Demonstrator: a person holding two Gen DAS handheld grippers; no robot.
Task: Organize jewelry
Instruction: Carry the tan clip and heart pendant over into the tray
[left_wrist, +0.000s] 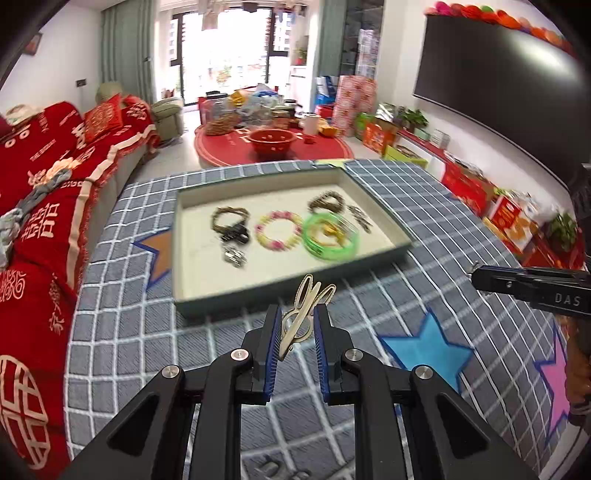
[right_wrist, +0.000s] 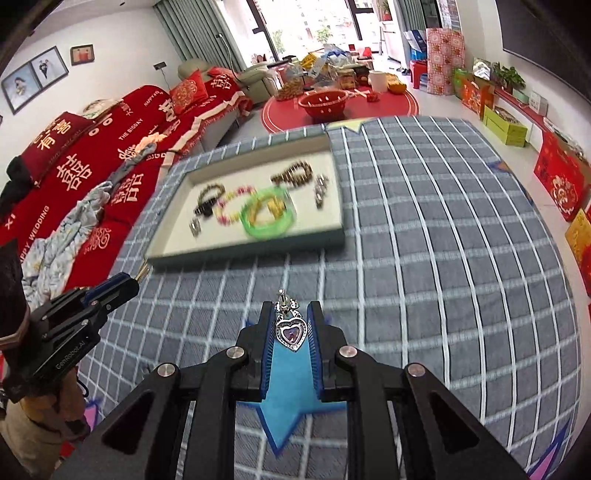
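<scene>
Here the left gripper (left_wrist: 296, 314) pinches a gold clip (left_wrist: 301, 315), the right gripper (right_wrist: 290, 314) a heart pendant (right_wrist: 291, 332); tray (left_wrist: 384, 210) jewelry blurred.

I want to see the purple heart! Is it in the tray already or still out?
Out. The purple heart is pinched in the right gripper, over the checked cloth, short of the tray.

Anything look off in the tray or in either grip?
One thing: the gold clip sits diagonally in the left gripper, sticking past its fingertips. The heart pendant hangs straight in the right gripper. The tray looks orderly, though blurred.
</scene>
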